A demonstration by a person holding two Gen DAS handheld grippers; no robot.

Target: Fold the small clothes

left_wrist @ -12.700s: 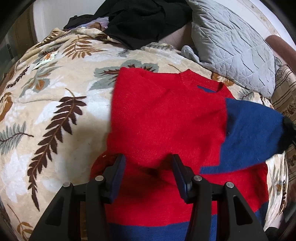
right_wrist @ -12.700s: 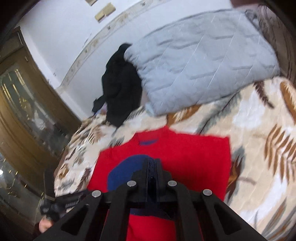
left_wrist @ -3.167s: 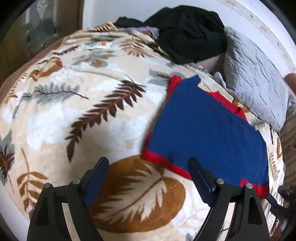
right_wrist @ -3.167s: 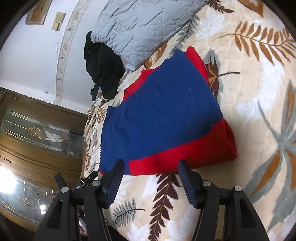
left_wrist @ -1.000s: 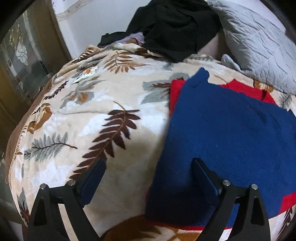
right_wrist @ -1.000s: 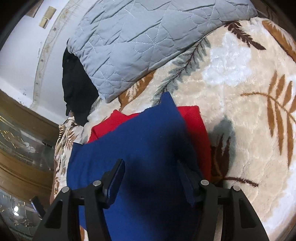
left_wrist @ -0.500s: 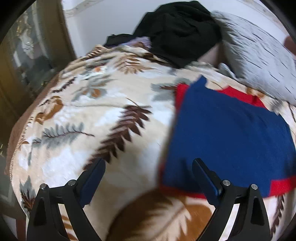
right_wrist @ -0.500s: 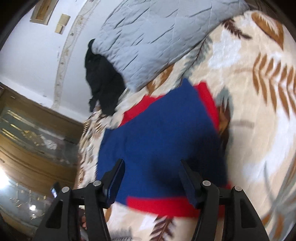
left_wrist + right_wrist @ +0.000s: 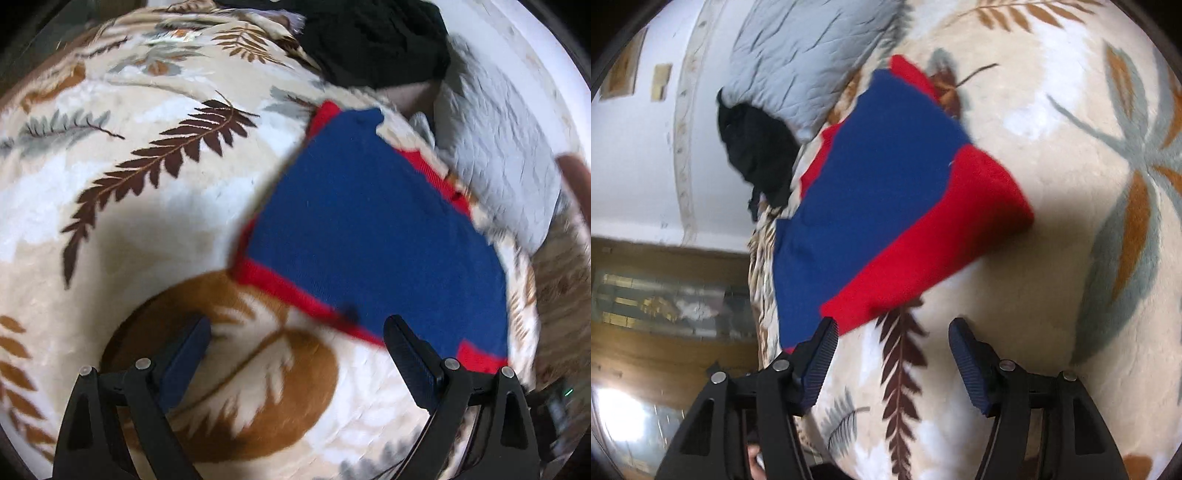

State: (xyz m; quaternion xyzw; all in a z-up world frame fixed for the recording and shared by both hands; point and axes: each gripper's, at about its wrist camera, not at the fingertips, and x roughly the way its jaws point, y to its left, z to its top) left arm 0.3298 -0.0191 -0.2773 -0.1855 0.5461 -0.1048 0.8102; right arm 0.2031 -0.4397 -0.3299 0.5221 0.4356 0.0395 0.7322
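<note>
A: Where is the sweater (image 9: 373, 229) sitting?

B: Centre right of the left wrist view, folded into a blue-faced rectangle with red edges, flat on the leaf-print blanket (image 9: 155, 206). In the right wrist view it fills the middle, its red band toward the lower right.

A: And the tongs?

B: The left gripper (image 9: 295, 350) is spread wide and empty, low in the frame. The right gripper (image 9: 892, 350) is also parted with nothing between its fingers, its left pad close to the sweater's near corner.

A: What might spoil it?

B: The plush blanket looks grippy. I reckon a finger dragging under an edge could bunch the knit and undo the layers. The grey pillow (image 9: 498, 147) and black clothes (image 9: 373, 40) at the upper right crowd the far edge too.
</note>
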